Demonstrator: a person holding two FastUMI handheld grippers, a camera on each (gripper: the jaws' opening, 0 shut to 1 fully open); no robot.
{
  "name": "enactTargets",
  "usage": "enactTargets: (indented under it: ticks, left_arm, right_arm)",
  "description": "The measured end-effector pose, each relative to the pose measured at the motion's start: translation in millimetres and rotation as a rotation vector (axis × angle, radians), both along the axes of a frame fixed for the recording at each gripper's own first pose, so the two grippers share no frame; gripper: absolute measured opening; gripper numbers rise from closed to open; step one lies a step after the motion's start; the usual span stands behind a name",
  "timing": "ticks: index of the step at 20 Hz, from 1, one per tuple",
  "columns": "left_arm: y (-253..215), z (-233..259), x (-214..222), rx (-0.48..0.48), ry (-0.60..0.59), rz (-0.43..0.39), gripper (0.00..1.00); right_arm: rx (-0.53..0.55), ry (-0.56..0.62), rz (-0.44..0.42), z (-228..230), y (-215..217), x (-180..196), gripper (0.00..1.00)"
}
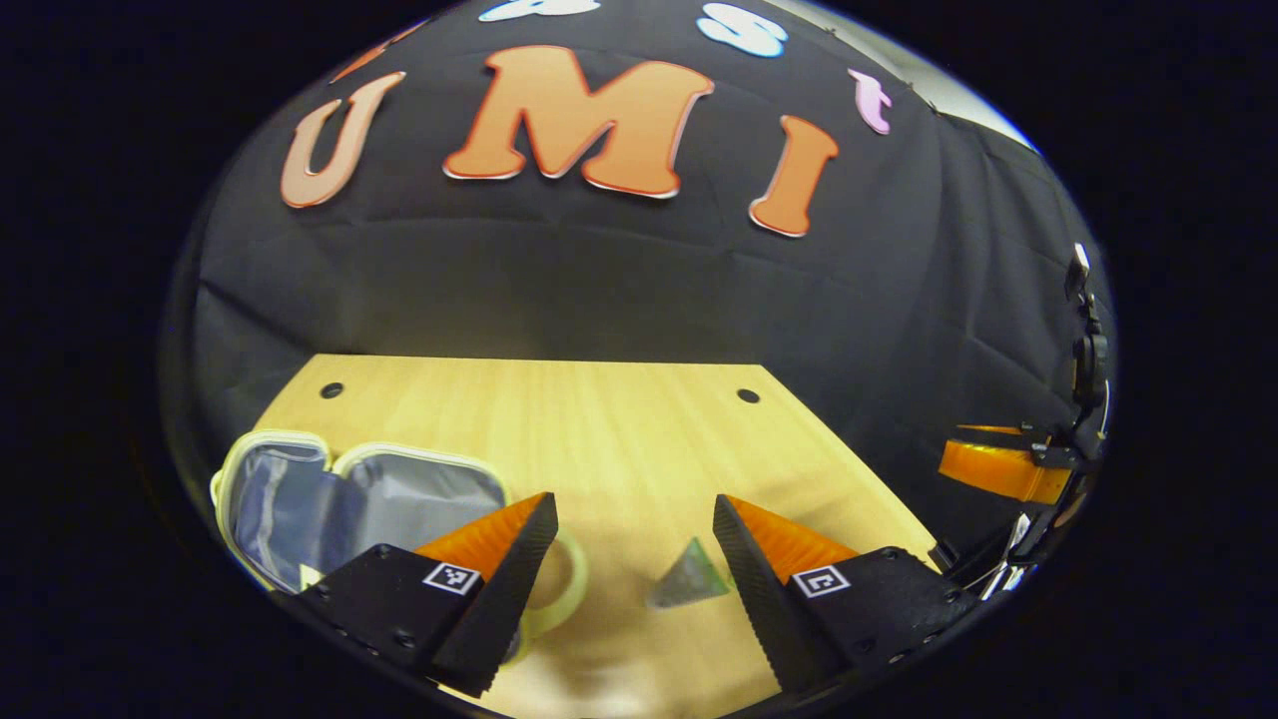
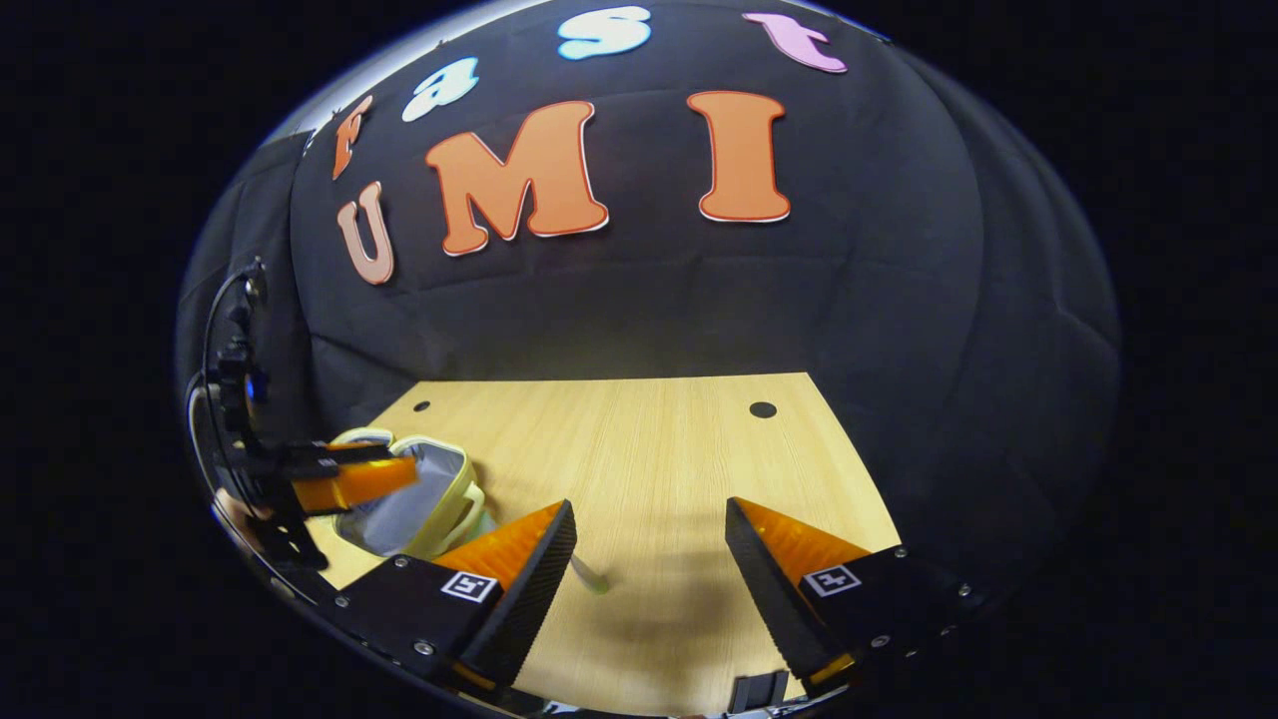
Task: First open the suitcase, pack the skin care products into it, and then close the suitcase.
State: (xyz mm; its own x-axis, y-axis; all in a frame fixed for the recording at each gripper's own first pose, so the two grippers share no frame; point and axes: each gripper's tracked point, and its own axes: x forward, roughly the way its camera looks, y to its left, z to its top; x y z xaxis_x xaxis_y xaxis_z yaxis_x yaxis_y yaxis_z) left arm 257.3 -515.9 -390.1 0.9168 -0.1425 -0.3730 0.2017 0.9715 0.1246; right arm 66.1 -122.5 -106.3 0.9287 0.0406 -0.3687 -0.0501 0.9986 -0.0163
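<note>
A small pale yellow suitcase lies open on the wooden table at the left, its grey lining showing in both halves. Its handle loop pokes out beside my left finger. My left gripper hovers open above the table, right of the suitcase, with nothing between its fingers. A small greenish tube-like product lies blurred on the table between them. In the right gripper view the suitcase sits at the left with the left gripper above it. My right gripper is open over bare table.
Black cloth walls close the table at the back and both sides. Two dark holes mark the table's far part. The right gripper and its mount stand beyond the table's right edge in the left gripper view.
</note>
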Motion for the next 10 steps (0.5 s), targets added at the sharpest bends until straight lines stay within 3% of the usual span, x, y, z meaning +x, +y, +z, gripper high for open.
enactTargets:
  ticks: [6,10]
  left_arm:
    - [-35.3,-85.5,23.3,0.064,0.124,-0.051,0.98]
    - [-19.6,-154.3,38.3,0.072,0.221,0.012,0.98]
  right_arm:
    - [-0.008,0.031,-0.063,-8.5,-40.3,-16.4,0.95]
    - [-0.007,0.048,-0.11,-13.6,-58.9,-24.1,0.95]
